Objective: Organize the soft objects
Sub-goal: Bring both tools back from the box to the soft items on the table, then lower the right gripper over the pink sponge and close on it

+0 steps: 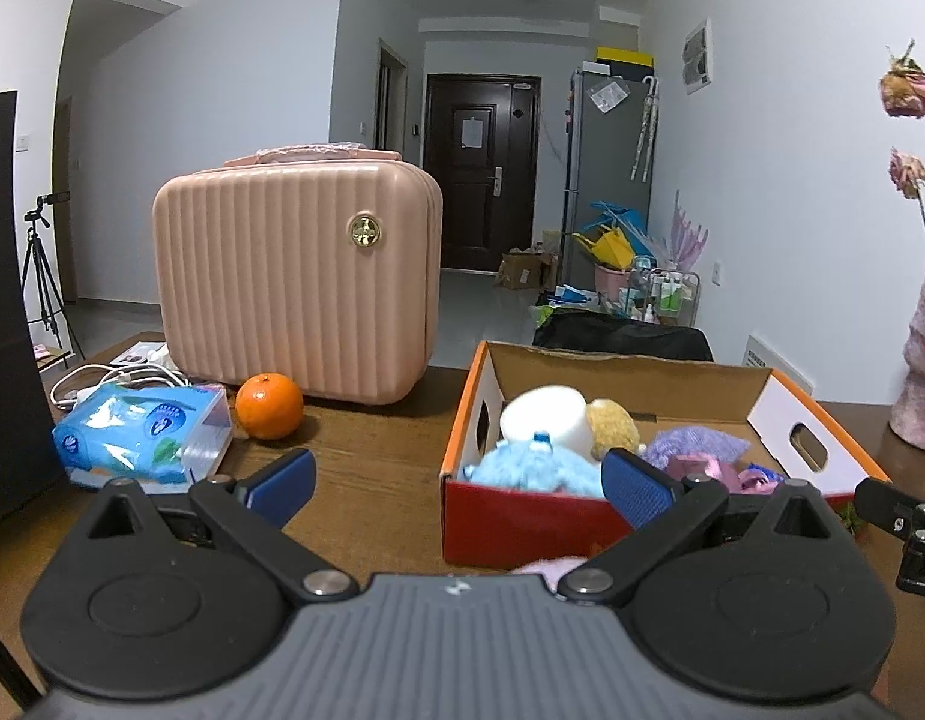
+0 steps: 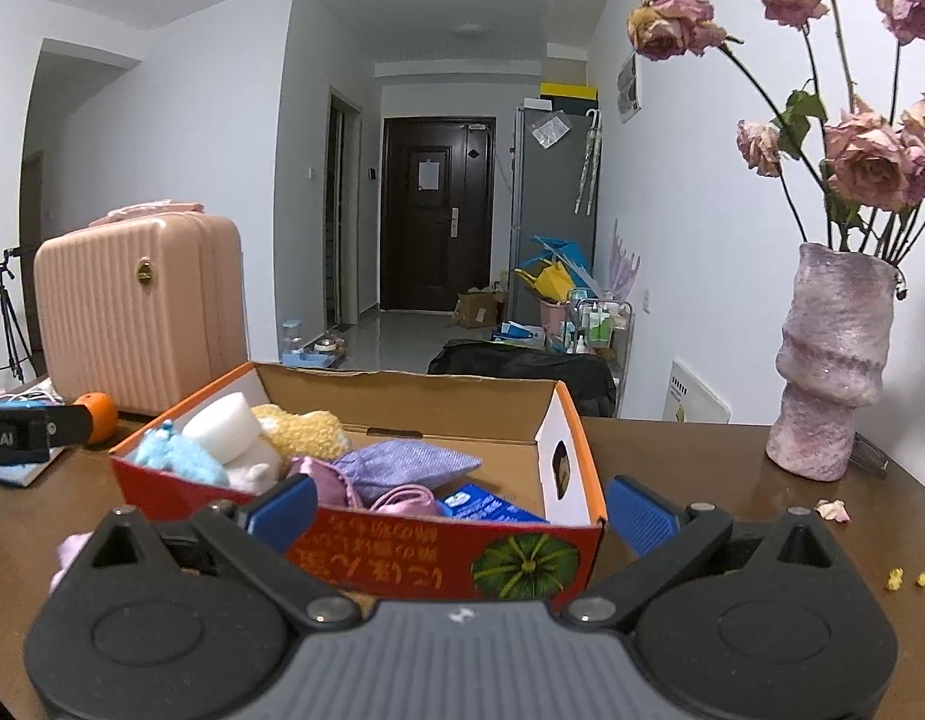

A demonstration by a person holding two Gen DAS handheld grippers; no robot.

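An open cardboard box (image 1: 690, 381) with red and orange sides stands on the brown table; it also shows in the right wrist view (image 2: 438, 552). Inside lie a light blue plush (image 1: 531, 468), a white sponge block (image 1: 546, 417), a yellow plush (image 2: 309, 432), a purple pouch (image 2: 402, 462), a pink pouch (image 2: 405, 501) and a blue packet (image 2: 486, 507). A pink soft item (image 1: 549, 567) lies on the table in front of the box, partly hidden. My left gripper (image 1: 456, 480) is open and empty before the box's left front corner. My right gripper (image 2: 459, 510) is open and empty at the box's front wall.
A pink ribbed case (image 1: 294, 276) stands at the back left, with an orange (image 1: 269, 406) and a blue tissue pack (image 1: 144, 435) before it. White cables (image 1: 96, 378) lie at the far left. A purple vase (image 2: 828, 360) of dried roses stands right. Petal crumbs (image 2: 894, 579) lie near it.
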